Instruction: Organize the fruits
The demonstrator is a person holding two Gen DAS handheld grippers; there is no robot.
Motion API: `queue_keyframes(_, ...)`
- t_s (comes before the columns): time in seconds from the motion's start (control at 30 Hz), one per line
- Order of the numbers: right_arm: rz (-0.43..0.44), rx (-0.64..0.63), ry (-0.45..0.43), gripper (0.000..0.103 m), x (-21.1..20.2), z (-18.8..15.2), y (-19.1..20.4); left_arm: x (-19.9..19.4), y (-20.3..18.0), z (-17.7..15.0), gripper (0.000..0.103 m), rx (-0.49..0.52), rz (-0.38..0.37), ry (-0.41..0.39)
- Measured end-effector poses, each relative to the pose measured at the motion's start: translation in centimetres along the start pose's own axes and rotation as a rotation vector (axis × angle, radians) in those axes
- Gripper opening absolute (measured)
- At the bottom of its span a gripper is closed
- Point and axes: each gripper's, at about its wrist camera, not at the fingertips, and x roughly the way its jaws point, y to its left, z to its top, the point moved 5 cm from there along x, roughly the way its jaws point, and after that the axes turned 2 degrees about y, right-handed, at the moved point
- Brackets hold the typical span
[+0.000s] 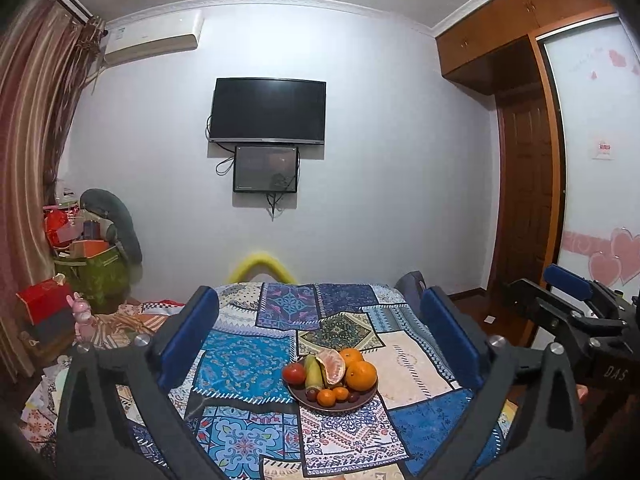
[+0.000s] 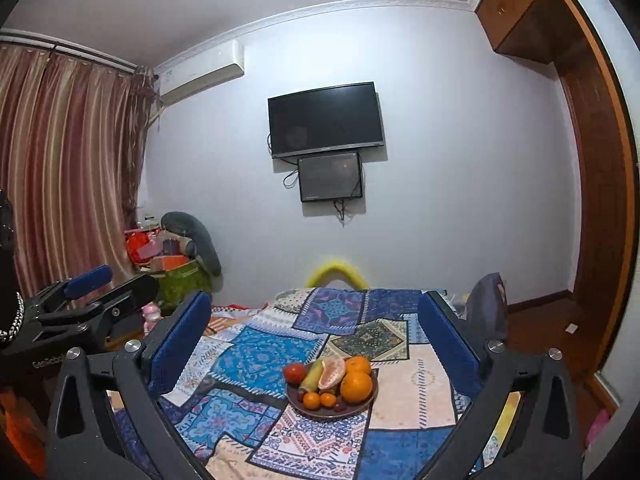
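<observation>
Fruits [image 1: 331,376] sat heaped on a brown plate [image 1: 362,399] on the patchwork-covered surface [image 1: 248,360], ahead of my left claw [image 1: 320,340] and my right claw [image 2: 316,344], well apart from both. Each claw's jaws stood wide apart with nothing between them, the plate framed between the blue pads [image 1: 188,340].

One plate [image 1: 308,399] holds the fruit. On it: two large oranges [image 1: 361,375], two small mandarins [image 1: 326,397], one red tomato [image 1: 295,373] at nine o'clock, one yellow-green banana [image 1: 314,372], and one peeled pomelo piece [image 1: 332,366] at twelve o'clock. A few dark small fruits [image 1: 311,393] lie among them; their number cannot be told. Two hand-held grippers are visible.
</observation>
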Motion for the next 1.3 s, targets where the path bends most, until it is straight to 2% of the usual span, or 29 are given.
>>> queue_keyframes(0.73, -0.053, -0.026, -0.024, 0.103, -0.8, 0.1, -0.2, 0.6, 0.2, -0.4, 0.103, -0.007, 0.002, 0.012)
queue_keyframes(1.3, -0.068, -0.030, -0.031, 0.103, -1.0, 0.5, -0.4, 0.5, -0.2, -0.1, 0.103, 0.012, -0.034, 0.017)
